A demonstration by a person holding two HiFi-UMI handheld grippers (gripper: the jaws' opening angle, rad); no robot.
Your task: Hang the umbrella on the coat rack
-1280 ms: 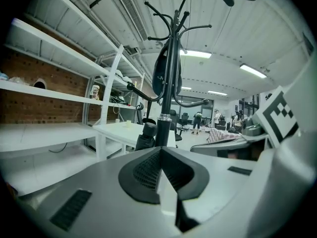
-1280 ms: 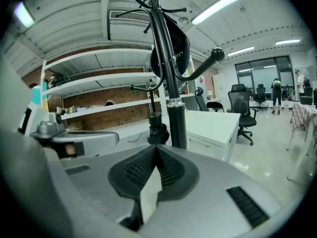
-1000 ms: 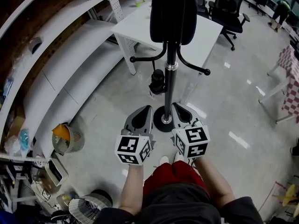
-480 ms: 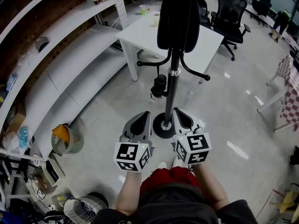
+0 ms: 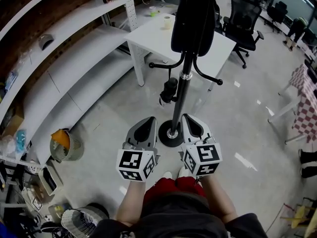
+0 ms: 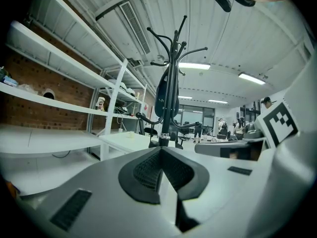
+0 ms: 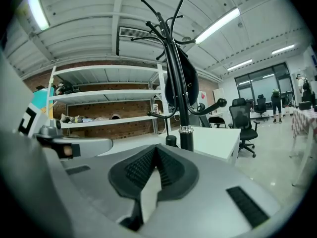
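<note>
The left gripper (image 5: 147,122) and the right gripper (image 5: 189,119) are both shut, with nothing held. The coat rack (image 5: 181,95) stands straight ahead between them, equally near to each. A dark bundle, judged to be the umbrella (image 5: 193,19), is hung lengthwise down the pole, above both grippers.

both forearms reach forward side by side. the left gripper (image 5: 144,134) and right gripper (image 5: 192,128) sit near each other, each pointing about level, jaws closed together and empty.
</note>
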